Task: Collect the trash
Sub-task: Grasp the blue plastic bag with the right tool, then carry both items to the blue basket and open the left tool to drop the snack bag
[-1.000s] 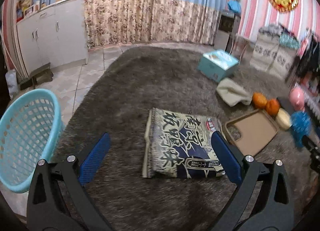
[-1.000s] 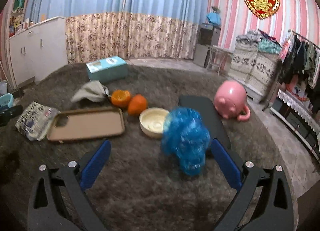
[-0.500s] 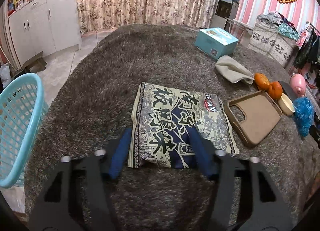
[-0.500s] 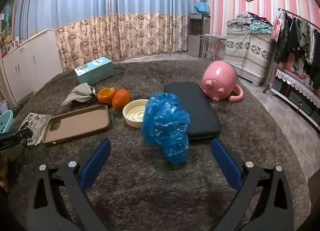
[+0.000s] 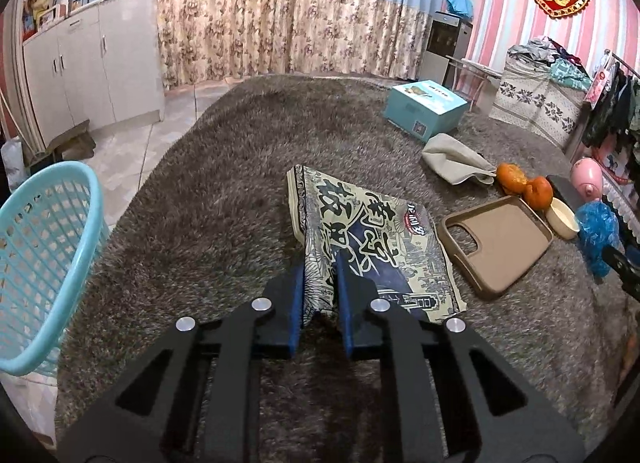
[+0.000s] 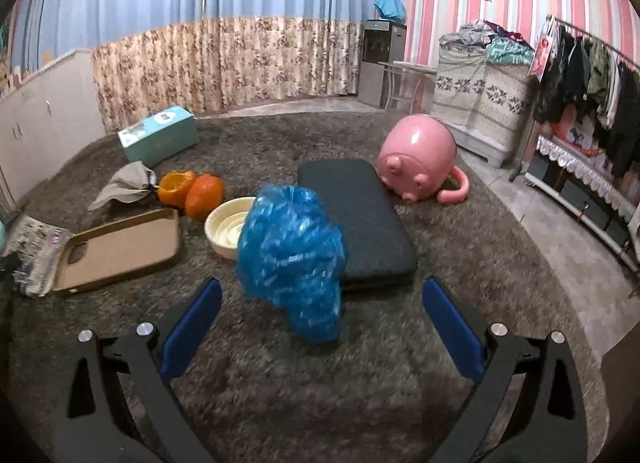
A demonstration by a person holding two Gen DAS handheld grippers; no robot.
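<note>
A printed snack wrapper (image 5: 360, 231) lies on the shaggy grey rug, its near edge bunched up between the blue pads of my left gripper (image 5: 320, 283), whose jaws are closing and pinch the wrapper. The same wrapper (image 6: 30, 239) shows at the far left of the right wrist view. A crumpled blue plastic bag (image 6: 294, 251) stands on the rug just ahead of my right gripper (image 6: 320, 315), which is open with wide jaws and nothing between its pads. A turquoise basket (image 5: 44, 263) sits off the rug to the left.
On the rug lie a tan phone case (image 5: 500, 239), a cream bowl (image 6: 226, 225), orange peels (image 6: 192, 189), a grey cloth (image 5: 452, 159), a teal box (image 5: 426, 109), a black pad (image 6: 358, 219) and a pink pig mug (image 6: 420, 155). Cabinets (image 5: 80, 75) stand at left, a clothes rack (image 6: 592, 103) at right.
My left gripper went from wide open around the wrapper to pinched on its near edge, which now stands lifted and folded. The right gripper drew a little closer to the blue bag.
</note>
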